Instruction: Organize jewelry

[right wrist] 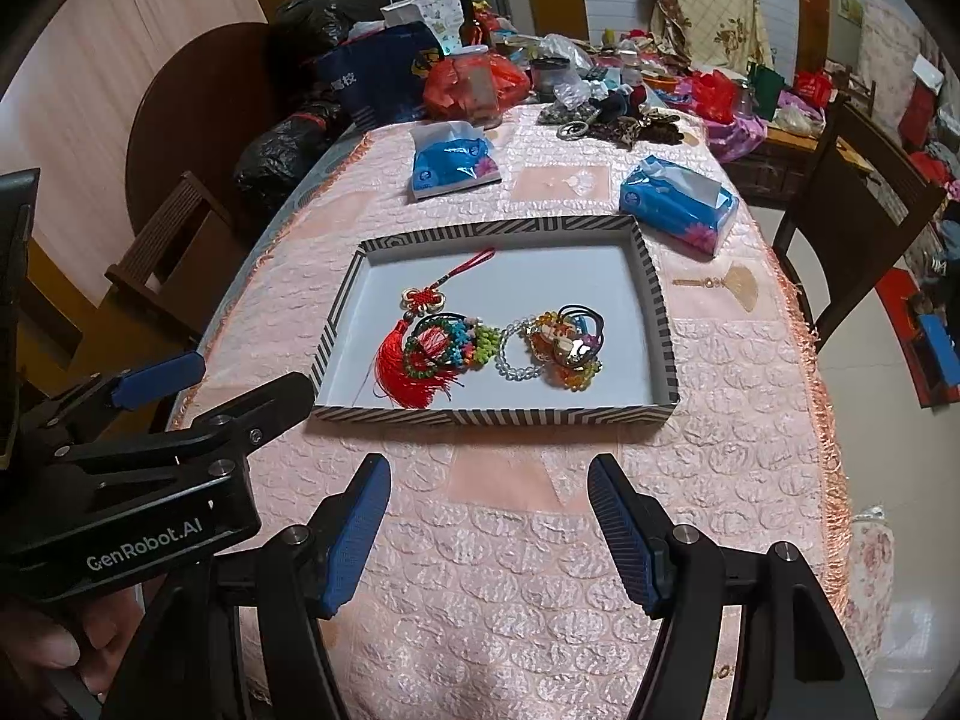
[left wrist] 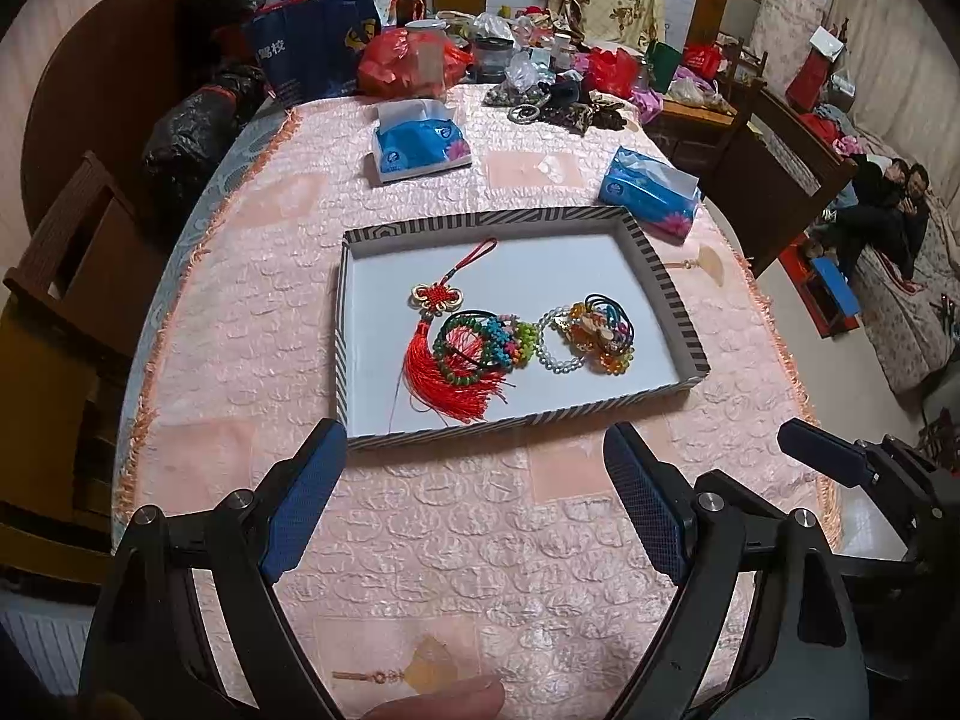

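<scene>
Hovering wide and empty, left tongs and right tongs are facing the tray ahead, jewelry already gathered inside; one fan charm lying outside, beyond the right tongs.

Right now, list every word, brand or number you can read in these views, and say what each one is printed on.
"GenRobot.AI": white letters on the black body of the left gripper, seen from the right wrist view.
Blue bag at the table's far end: white Chinese characters, too blurred to read.
Two blue tissue packs: round logos, too small to read.
No other legible text.
</scene>
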A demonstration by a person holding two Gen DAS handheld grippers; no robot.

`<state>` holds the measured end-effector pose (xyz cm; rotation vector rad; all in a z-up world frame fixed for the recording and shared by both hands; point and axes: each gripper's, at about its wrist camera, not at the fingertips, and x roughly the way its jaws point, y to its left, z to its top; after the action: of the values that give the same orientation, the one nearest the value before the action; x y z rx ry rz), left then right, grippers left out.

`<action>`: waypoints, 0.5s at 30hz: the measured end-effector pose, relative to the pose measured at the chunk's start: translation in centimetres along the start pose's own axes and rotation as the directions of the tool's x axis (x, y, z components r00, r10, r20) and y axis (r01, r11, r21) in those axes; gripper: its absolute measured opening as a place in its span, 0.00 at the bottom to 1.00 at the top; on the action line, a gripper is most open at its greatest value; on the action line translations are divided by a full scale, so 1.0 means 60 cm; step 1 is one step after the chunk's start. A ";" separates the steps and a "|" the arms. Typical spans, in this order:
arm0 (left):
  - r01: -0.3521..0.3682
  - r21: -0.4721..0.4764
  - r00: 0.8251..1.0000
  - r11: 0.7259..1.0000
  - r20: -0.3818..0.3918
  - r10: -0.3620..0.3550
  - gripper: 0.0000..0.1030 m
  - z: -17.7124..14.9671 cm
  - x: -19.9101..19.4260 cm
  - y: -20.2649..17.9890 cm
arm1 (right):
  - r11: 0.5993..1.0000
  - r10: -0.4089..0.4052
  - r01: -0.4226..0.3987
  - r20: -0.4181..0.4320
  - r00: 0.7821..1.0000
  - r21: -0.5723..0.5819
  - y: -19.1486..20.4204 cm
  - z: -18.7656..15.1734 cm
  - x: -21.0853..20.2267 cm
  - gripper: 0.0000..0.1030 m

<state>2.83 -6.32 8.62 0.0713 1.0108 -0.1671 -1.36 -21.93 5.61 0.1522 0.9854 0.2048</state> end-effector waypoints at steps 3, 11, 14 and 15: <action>0.001 -0.001 1.000 1.000 0.000 -0.001 0.85 0.001 0.001 0.001 | 1.000 -0.004 0.004 -0.002 1.000 0.001 0.000 0.002 0.002 0.64; 0.008 -0.001 1.000 1.000 -0.010 -0.008 0.85 0.007 0.013 0.001 | 1.000 -0.007 0.007 -0.005 1.000 0.005 -0.003 0.005 0.006 0.64; 0.007 0.000 1.000 1.000 -0.014 -0.007 0.85 0.011 0.018 -0.001 | 1.000 -0.006 0.006 -0.006 1.000 0.005 -0.004 0.006 0.006 0.64; 0.008 0.000 1.000 1.000 -0.015 -0.008 0.85 0.012 0.020 -0.001 | 1.000 -0.005 0.005 -0.007 1.000 0.006 -0.005 0.007 0.007 0.64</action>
<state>4.02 -6.62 8.00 0.0691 1.0264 -0.1738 -0.79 -22.12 5.44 0.1545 0.9930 0.1975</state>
